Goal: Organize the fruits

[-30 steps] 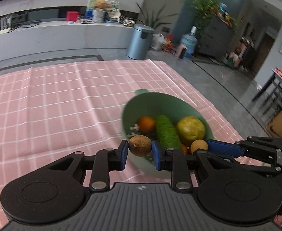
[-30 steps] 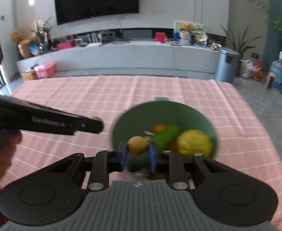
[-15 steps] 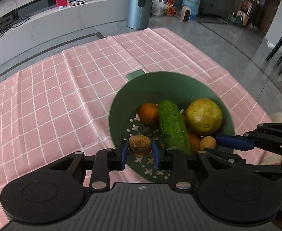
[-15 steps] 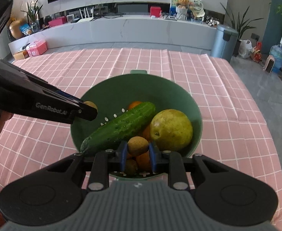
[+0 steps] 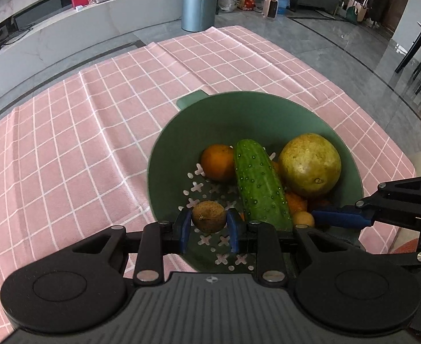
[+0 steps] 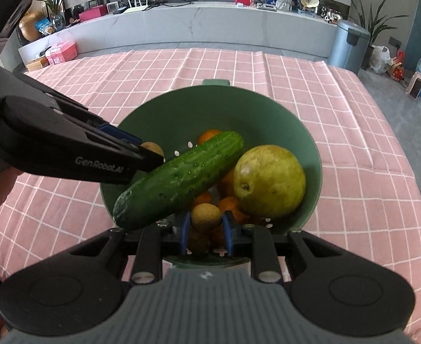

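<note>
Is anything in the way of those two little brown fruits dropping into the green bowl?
Mostly not. The left gripper holds its fruit over bare bowl floor. The right gripper's fruit hangs above oranges, beside the cucumber.

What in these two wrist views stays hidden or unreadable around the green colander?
- Small oranges under the cucumber and the big yellow-green fruit: count hidden, both views.
- Colander near rim: covered by gripper bodies, both views.
- Left gripper's brown fruit: nearly hidden behind its finger, right wrist view.
</note>
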Demonstrator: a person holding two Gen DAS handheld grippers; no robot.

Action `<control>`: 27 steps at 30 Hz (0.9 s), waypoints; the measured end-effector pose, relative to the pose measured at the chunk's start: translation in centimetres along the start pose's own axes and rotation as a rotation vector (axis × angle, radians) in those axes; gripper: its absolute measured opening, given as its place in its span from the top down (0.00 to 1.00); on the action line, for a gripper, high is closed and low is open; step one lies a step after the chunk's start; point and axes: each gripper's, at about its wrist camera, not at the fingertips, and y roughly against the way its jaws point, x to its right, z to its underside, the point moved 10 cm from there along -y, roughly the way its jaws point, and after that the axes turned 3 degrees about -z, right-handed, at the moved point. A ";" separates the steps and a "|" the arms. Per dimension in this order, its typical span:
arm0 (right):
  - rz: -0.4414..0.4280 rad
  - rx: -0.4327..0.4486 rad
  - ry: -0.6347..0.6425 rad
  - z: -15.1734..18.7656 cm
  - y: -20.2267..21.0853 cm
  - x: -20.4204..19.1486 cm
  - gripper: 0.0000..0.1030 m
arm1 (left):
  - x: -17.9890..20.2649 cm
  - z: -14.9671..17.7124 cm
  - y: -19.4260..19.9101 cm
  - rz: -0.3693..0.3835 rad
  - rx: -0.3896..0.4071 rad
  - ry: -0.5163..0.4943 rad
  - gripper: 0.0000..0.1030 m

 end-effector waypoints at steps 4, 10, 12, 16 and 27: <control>-0.011 -0.011 -0.018 0.2 -0.3 0.1 0.80 | 0.1 0.1 -0.6 0.002 -0.015 -0.016 0.71; -0.015 -0.013 -0.020 0.1 -0.3 0.0 0.80 | -0.1 -0.1 -0.7 0.012 -0.022 -0.007 0.66; -0.016 -0.013 -0.021 0.1 -0.2 0.0 0.79 | -0.1 -0.1 -0.7 0.010 -0.021 -0.009 0.64; -0.004 0.001 -0.019 -0.1 0.4 0.2 0.67 | -0.1 -0.4 0.0 0.010 0.002 -0.005 0.55; 0.033 0.117 0.013 -1.6 5.4 -0.7 0.55 | -1.1 -1.5 8.1 -0.052 0.202 0.069 0.46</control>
